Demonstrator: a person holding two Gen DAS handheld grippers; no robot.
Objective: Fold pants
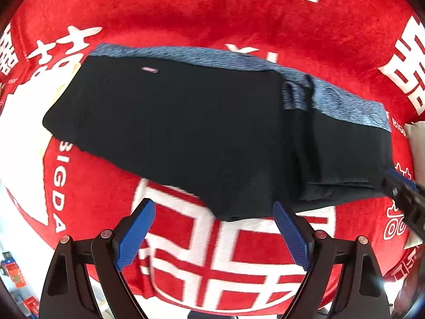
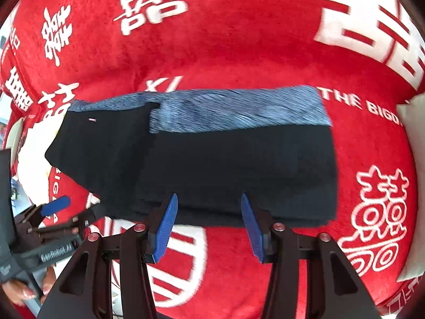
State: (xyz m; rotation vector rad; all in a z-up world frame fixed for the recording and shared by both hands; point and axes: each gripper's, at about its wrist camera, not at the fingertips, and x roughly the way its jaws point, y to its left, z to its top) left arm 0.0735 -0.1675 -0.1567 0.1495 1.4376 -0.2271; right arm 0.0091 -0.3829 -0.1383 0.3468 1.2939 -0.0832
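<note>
Black pants (image 1: 199, 133) with a blue-grey patterned waistband (image 1: 239, 61) lie folded in a flat bundle on the red blanket, layered edges showing at the near right (image 1: 332, 188). My left gripper (image 1: 213, 207) hangs open and wide just over the bundle's near edge, nothing between its blue pads. In the right wrist view the pants (image 2: 225, 164) fill the middle. There my right gripper (image 2: 209, 198) is open with its tips over the near folded edge, not pressing on the cloth. The left gripper (image 2: 77, 210) shows at the left, the right gripper (image 1: 397, 183) at the far right edge.
A red blanket (image 2: 239, 53) with large white characters and lettering covers the whole surface. A white pillow (image 2: 411, 138) sits at the right edge. A person's hand (image 2: 24, 289) grips the left tool's handle at the bottom left.
</note>
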